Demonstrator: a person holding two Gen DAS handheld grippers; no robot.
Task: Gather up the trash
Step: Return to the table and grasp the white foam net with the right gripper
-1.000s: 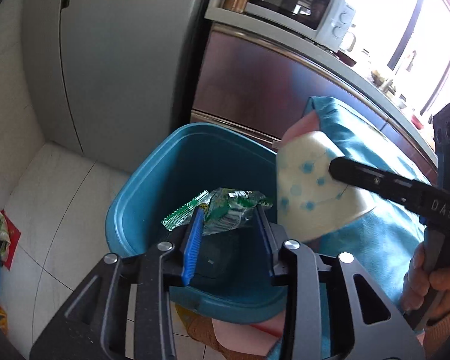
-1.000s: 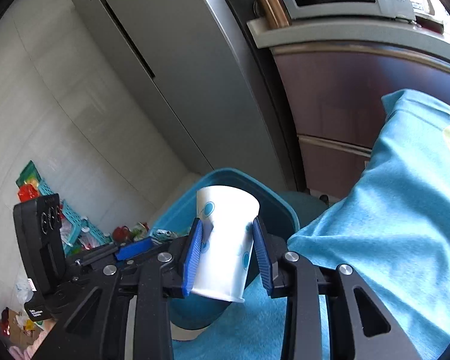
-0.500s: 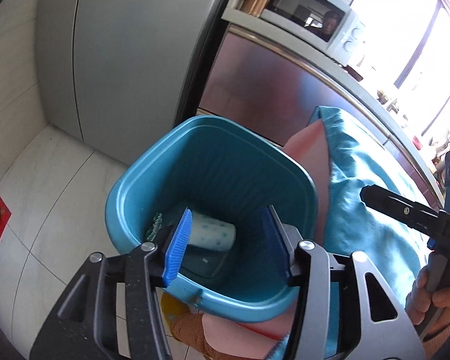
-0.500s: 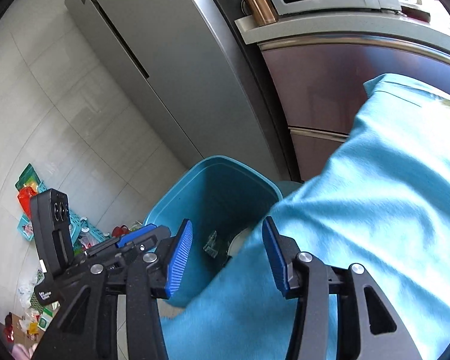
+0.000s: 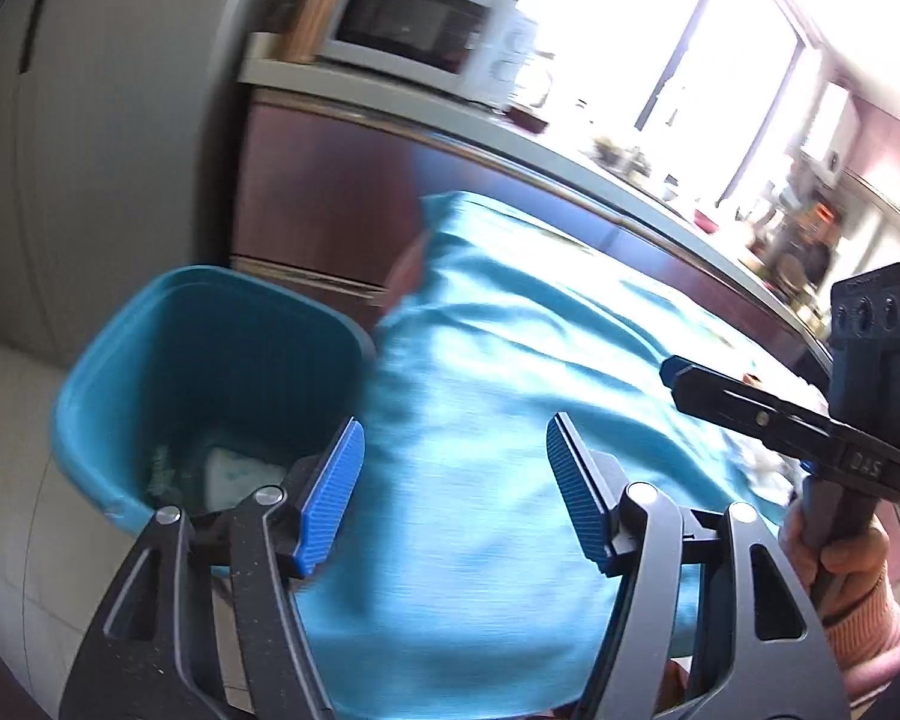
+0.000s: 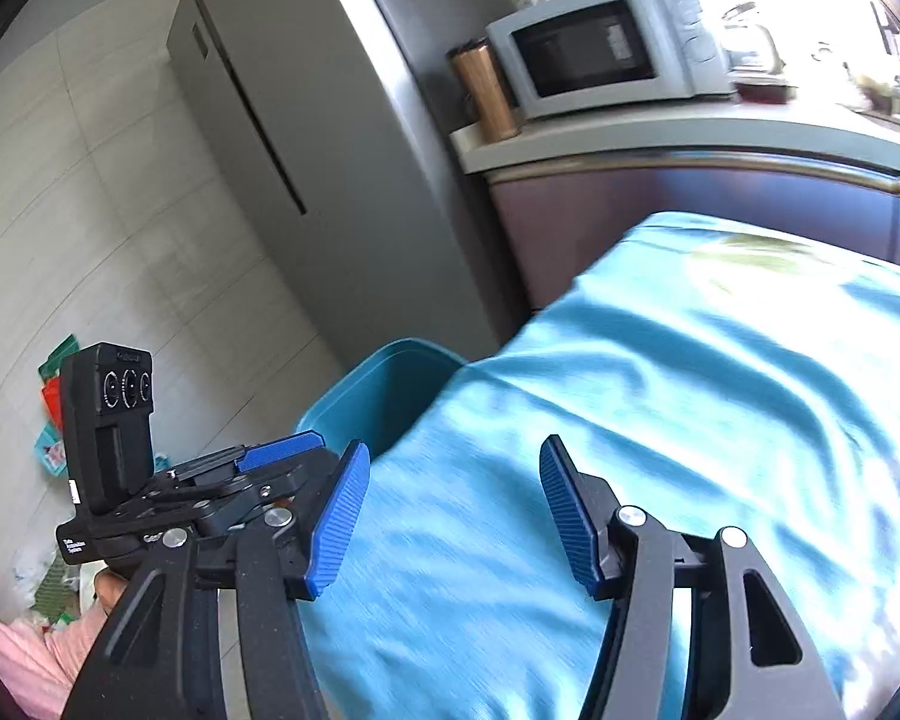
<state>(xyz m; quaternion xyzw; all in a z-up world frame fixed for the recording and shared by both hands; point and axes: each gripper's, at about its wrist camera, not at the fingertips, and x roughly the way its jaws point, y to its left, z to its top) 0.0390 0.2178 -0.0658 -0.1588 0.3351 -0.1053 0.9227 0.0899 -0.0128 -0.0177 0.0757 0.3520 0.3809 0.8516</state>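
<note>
Blue plastic is what holds your trash now; the blue bin (image 5: 210, 372) stands on the floor by the grey fridge (image 6: 306, 138), just beside the edge of the tabletop under its blue cloth (image 5: 510, 420); down inside it you can see the white paper cup (image 5: 240, 471) with dots, lying on its side, and a bit of the green wrapper (image 5: 162, 468) next to it.

A second ago your left tongs (image 5: 453, 486) pinch the green wrapper over the bin and your right tongs (image 6: 450, 510) pinch the cup; now both things are in the bin, so that drop is done.

Both tongs have just been opening; your left tongs stand wide apart with nothing between them, only blue cloth behind; your right tongs are wide apart too and hold nothing.

Both views have swung off the bin toward the cloth; the bin sat in the middle before and now sits off to the left side.

I think you are going back for more trash; some blurry things lie on the far part of the cloth, too fuzzy to name; more bright bits of litter (image 6: 54, 420) lie on the floor by the wall, so the job is likely not over yet.
</note>
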